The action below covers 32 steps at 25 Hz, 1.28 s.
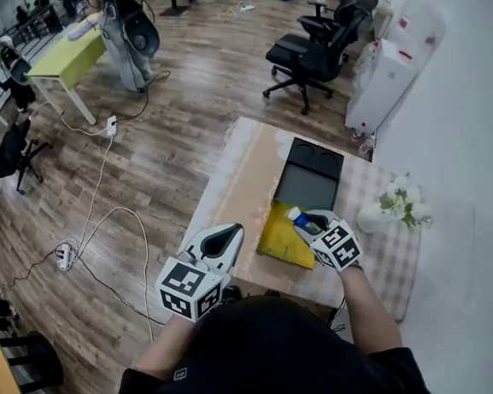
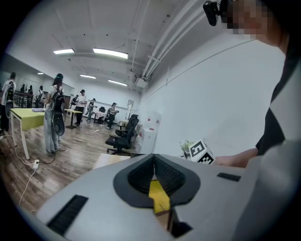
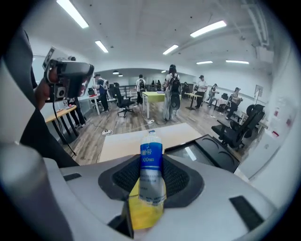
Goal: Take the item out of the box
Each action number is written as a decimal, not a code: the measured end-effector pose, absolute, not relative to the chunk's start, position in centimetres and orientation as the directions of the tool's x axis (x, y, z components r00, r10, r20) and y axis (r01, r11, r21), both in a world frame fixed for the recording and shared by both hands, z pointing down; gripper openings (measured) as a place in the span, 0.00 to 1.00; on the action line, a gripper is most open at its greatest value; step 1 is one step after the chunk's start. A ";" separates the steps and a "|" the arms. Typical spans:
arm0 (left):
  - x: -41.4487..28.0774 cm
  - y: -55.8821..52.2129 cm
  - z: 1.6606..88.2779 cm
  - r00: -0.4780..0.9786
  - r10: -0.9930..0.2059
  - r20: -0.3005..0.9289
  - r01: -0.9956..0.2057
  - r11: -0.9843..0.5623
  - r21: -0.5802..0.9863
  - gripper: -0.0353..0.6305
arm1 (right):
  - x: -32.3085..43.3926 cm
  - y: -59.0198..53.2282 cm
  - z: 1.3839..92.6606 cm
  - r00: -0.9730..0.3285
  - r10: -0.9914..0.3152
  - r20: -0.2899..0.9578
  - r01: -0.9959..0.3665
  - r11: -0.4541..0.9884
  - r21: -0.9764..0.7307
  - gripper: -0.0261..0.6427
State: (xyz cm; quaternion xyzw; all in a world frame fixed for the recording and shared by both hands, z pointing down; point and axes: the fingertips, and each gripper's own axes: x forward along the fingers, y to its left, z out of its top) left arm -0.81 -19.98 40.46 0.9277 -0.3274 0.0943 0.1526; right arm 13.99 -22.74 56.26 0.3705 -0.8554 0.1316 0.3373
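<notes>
The right gripper (image 1: 313,227) sits over the near right part of the surface (image 1: 406,259), which wears a checked cloth with a brown board (image 1: 245,179) laid on its left side. Its jaws are closed on a clear bottle (image 3: 151,175) with a blue label, the dark pads (image 3: 176,179) pressing on the bottle's lower half from both sides. The bottle lies along the jaws with its cap pointing away from the person, toward the far left, and more than half of its length stands clear of the jaw tips.

The bottle is outside the black box (image 1: 307,182). It hangs just off the near end of the box, above a yellow sheet (image 1: 282,230) that slopes down from the box's near edge onto the brown board. I cannot tell what the yellow sheet is. The box lies open on the surface, its dark inside facing up, with a shallow black part at its far end.

The left gripper (image 1: 232,233) is held to the left of the right one, near the left edge of the yellow sheet, and is apart from the bottle and the box. Its jaws are together with nothing between them; only a narrow slit shows.

White flowers (image 1: 404,200) stand at the right of the surface, beside the box. On the wooden floor (image 1: 165,147) beyond, a black office chair (image 1: 315,48) stands at the far right
</notes>
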 end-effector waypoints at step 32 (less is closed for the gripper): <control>3.8 -21.9 32.8 0.841 -0.524 0.134 -0.538 -0.837 0.102 0.08 | 17.6 -13.7 27.3 -0.542 -0.819 -0.189 -0.836 0.549 0.016 0.25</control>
